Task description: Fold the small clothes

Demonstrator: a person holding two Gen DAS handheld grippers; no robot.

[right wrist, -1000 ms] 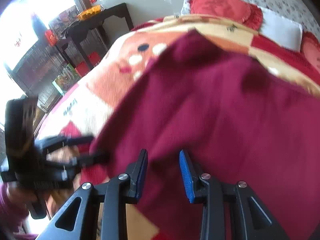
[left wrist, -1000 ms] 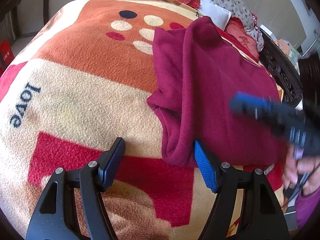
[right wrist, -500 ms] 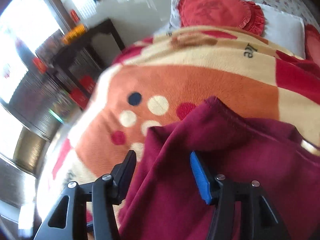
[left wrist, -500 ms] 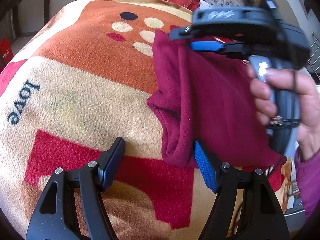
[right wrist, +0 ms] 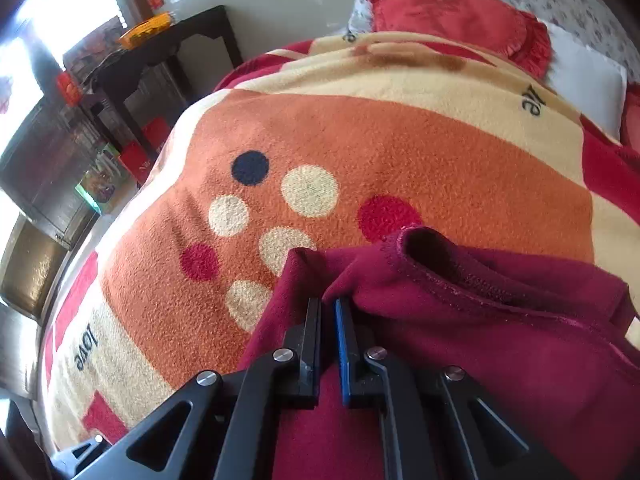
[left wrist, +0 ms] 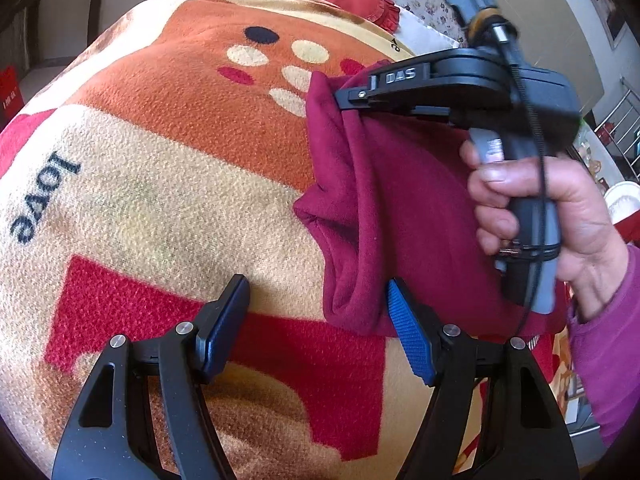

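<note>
Maroon fleece garment (left wrist: 404, 208), right of frame: soft, limp; right gripper (right wrist: 328, 312) pinches top edge; left gripper (left wrist: 316, 320) agape at lower fold.

The garment (left wrist: 404, 208) lies on the blanket (left wrist: 168, 184), right of its dots (left wrist: 280, 68), pillows (right wrist: 452, 12) behind.

Left tongs (left wrist: 316, 320) black, silver screws, one blue ribbed pad. Right tongs (right wrist: 328, 312) black, "DAS" marking, grey handle, thin black cable. Right hand (left wrist: 560, 220) bare-skinned, magenta sleeve (left wrist: 604, 352).
</note>
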